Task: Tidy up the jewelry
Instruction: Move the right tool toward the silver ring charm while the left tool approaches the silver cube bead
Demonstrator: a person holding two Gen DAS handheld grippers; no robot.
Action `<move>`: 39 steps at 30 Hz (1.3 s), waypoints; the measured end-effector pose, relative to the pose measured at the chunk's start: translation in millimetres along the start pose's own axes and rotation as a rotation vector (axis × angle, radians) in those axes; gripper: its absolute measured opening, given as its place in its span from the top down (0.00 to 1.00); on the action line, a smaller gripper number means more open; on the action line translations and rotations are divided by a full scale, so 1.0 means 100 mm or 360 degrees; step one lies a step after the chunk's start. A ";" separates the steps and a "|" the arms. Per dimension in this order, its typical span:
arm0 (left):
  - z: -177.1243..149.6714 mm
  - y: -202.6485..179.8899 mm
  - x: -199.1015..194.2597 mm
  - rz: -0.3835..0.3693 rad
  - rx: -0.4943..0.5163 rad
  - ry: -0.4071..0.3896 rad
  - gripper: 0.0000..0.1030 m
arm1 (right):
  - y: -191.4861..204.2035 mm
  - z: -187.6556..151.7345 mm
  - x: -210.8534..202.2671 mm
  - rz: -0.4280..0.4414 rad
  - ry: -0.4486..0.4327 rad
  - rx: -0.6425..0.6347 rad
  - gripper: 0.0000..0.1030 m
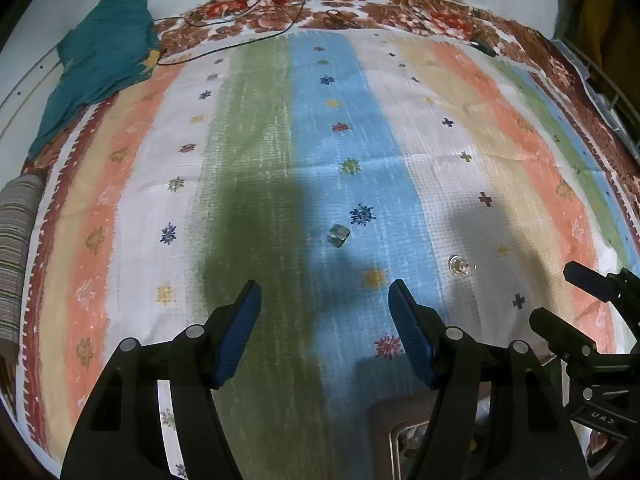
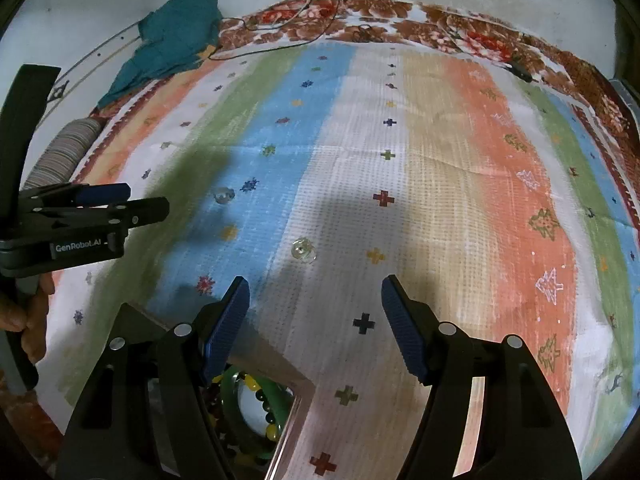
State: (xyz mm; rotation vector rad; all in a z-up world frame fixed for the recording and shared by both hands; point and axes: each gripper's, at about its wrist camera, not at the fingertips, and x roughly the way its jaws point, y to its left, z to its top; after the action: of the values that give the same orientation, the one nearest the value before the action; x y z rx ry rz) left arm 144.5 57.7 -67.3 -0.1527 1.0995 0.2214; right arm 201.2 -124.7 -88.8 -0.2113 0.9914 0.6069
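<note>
Two small clear jewelry pieces lie on the striped cloth (image 1: 260, 160). One clear faceted piece (image 1: 339, 235) rests on the blue stripe, just ahead of my open left gripper (image 1: 325, 286). A round clear piece (image 1: 460, 266) lies to its right on the white stripe. In the right wrist view that round piece (image 2: 303, 250) sits just ahead of my open right gripper (image 2: 315, 280), and the faceted piece (image 2: 223, 195) is farther left. Nothing is between either pair of fingers. A brown box (image 2: 304, 396) under the right gripper holds a green bangle (image 2: 276, 400) and beads.
A teal cloth (image 1: 104, 52) and thin black cables (image 1: 240, 40) lie at the far edge. A striped fabric roll (image 1: 16, 240) sits at the left. My left gripper (image 2: 148, 200) shows at the left of the right wrist view, with a hand (image 2: 32, 320) below it.
</note>
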 end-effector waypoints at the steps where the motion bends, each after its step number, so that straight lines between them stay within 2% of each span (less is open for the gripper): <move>1: 0.01 -0.01 0.01 -0.0001 0.0007 0.0002 0.36 | 0.00 0.01 0.01 0.0000 0.0001 0.0000 0.34; 10: 0.06 -0.01 0.15 0.0017 0.0019 0.0032 0.36 | -0.08 0.06 0.08 -0.0011 -0.0004 0.0025 0.34; 39: 0.30 0.03 0.65 0.0019 0.0028 0.0135 0.36 | -0.03 0.21 0.59 0.0030 0.0158 -0.0075 0.34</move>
State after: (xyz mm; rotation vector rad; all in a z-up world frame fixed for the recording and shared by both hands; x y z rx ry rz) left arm 197.7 74.3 -112.6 -0.1407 1.1865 0.2172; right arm 241.7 -95.4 -127.1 -0.2764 1.0768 0.6421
